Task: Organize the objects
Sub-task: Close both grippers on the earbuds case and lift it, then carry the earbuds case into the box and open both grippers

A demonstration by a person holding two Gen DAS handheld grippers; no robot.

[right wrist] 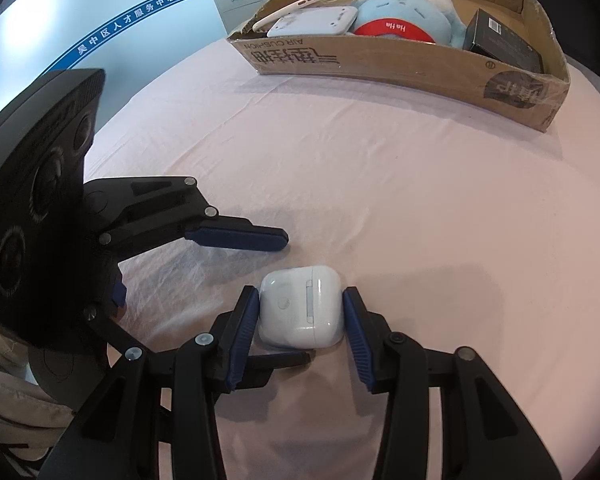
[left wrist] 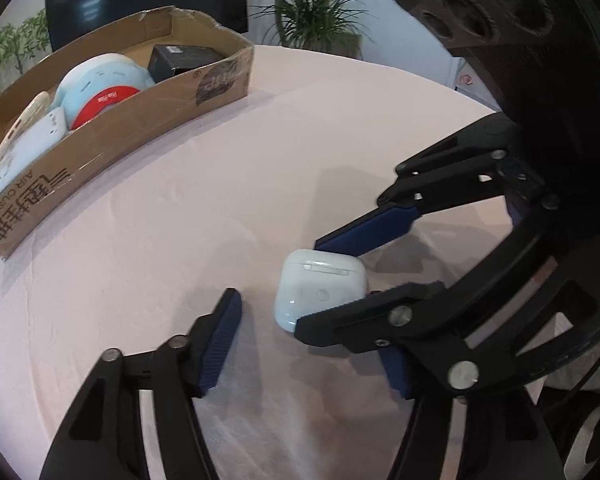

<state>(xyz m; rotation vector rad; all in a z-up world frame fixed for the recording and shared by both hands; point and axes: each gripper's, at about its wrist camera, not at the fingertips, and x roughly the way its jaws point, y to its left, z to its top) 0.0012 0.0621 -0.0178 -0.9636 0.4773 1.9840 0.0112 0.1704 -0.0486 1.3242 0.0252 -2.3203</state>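
Observation:
A white earbud case (right wrist: 302, 306) lies on the pink tablecloth (right wrist: 380, 184). My right gripper (right wrist: 302, 304) has its blue pads on both sides of the case, touching or nearly touching it. In the left wrist view the case (left wrist: 320, 290) sits between the right gripper's fingers (left wrist: 364, 236). My left gripper (left wrist: 312, 340) is open and empty, close beside the case; one of its fingers (left wrist: 224, 332) points at it. The left gripper also shows in the right wrist view (right wrist: 236, 238), to the left of the case.
An open cardboard box (right wrist: 400, 60) stands at the far side of the table and also shows in the left wrist view (left wrist: 100, 136). It holds a light blue plush toy (right wrist: 412, 12), a white flat device (right wrist: 314, 22), a phone case (right wrist: 300, 4) and a black box (right wrist: 504, 42).

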